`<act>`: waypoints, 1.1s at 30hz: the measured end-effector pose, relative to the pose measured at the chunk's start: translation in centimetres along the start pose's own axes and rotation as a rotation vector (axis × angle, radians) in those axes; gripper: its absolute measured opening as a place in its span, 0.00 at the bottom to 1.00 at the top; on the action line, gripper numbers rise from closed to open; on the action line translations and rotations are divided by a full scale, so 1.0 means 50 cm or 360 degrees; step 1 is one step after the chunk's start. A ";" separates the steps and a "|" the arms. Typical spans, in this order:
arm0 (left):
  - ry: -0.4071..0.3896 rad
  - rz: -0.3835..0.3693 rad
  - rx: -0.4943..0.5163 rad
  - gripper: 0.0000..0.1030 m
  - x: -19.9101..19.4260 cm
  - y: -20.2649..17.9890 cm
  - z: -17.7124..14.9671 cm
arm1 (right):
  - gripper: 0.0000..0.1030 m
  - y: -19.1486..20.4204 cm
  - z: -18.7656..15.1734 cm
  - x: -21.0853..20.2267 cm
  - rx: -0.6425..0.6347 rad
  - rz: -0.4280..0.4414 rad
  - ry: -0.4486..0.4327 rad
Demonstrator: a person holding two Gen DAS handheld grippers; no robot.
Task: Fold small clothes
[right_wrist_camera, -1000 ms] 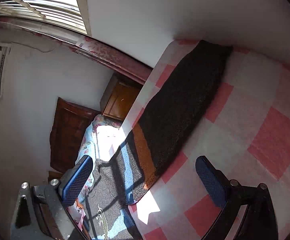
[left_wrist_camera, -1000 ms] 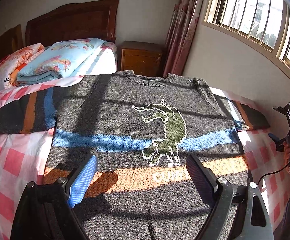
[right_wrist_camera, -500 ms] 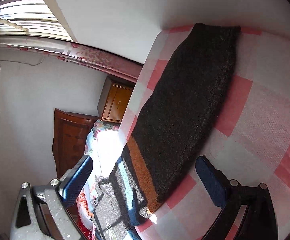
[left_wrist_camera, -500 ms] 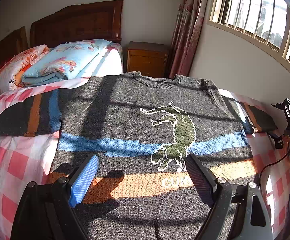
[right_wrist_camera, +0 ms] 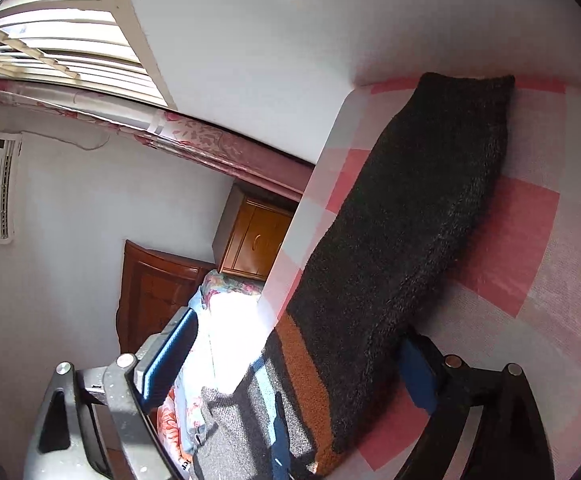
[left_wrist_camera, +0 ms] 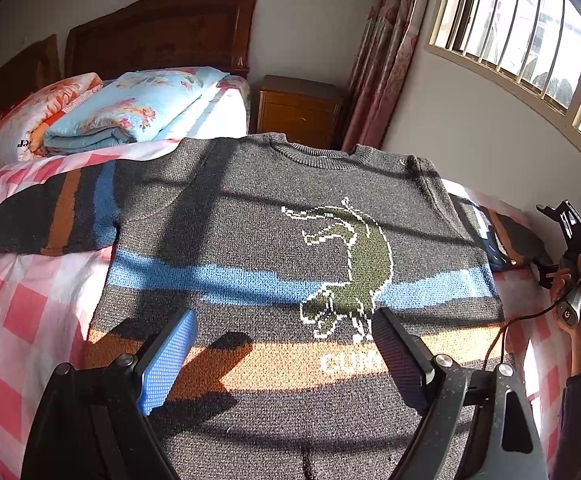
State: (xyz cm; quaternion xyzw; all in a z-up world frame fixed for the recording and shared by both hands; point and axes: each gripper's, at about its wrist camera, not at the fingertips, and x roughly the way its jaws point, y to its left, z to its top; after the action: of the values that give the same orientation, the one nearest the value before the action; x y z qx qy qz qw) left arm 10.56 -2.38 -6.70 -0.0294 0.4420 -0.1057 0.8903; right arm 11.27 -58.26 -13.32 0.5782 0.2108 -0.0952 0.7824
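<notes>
A dark grey knit sweater point(left_wrist_camera: 274, 248) with blue and orange stripes and a green crocodile lies flat, front up, on the pink checked bedspread point(left_wrist_camera: 22, 320). Both sleeves are spread out sideways. My left gripper point(left_wrist_camera: 282, 344) is open and empty above the lower chest. My right gripper point(left_wrist_camera: 570, 248) shows at the right edge beside the right sleeve point(left_wrist_camera: 506, 236). In the right wrist view my right gripper point(right_wrist_camera: 290, 356) is open, its jaws on either side of that sleeve point(right_wrist_camera: 410, 248), close over it; its right finger point(right_wrist_camera: 422, 376) is partly hidden by the cloth.
Folded quilts point(left_wrist_camera: 130, 112) and a pillow point(left_wrist_camera: 30, 120) lie by the wooden headboard point(left_wrist_camera: 162, 32). A wooden nightstand point(left_wrist_camera: 298, 112) stands beside the curtain point(left_wrist_camera: 382, 52). A wall point(left_wrist_camera: 470, 152) with a barred window runs along the bed's right edge.
My left gripper has pulled back and risen slightly, so the sweater sits lower in view. My right gripper has moved in towards the right sleeve, which now lies between its jaws.
</notes>
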 end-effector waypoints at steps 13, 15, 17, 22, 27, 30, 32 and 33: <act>-0.0017 0.0143 0.0033 0.83 0.007 -0.014 0.000 | 1.00 -0.055 -0.014 0.003 0.0004 0.0047 0.0033; -0.0030 0.0226 0.0068 0.83 0.004 -0.021 -0.001 | 1.00 -0.048 -0.018 -0.003 -0.0040 0.0038 0.0016; -0.0061 0.0311 0.0102 0.83 -0.005 -0.024 -0.002 | 1.00 -0.045 -0.023 -0.013 -0.0061 0.0042 -0.0006; -0.0142 0.0475 0.0154 0.83 -0.030 -0.025 -0.003 | 1.00 -0.022 -0.030 -0.030 -0.0157 -0.0009 -0.0055; -0.0119 0.0516 0.0186 0.83 -0.029 -0.019 0.001 | 1.00 0.058 -0.049 -0.049 -0.0438 -0.0122 -0.0158; -0.0114 0.0531 0.0179 0.83 -0.028 -0.005 -0.002 | 1.00 0.149 -0.086 -0.053 -0.0754 -0.0196 -0.0225; -0.0106 0.0542 0.0158 0.83 -0.028 0.009 -0.003 | 1.00 0.216 -0.124 -0.049 -0.0990 -0.0227 -0.0254; -0.0104 0.0541 0.0146 0.83 -0.028 0.018 -0.004 | 1.00 0.247 -0.146 -0.044 -0.1108 -0.0234 -0.0259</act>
State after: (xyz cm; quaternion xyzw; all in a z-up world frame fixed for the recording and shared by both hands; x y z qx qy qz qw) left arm 9.72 -1.21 -5.86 0.0831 0.4062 0.0274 0.9096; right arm 12.56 -47.70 -3.42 0.2511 0.2087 -0.1195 0.9376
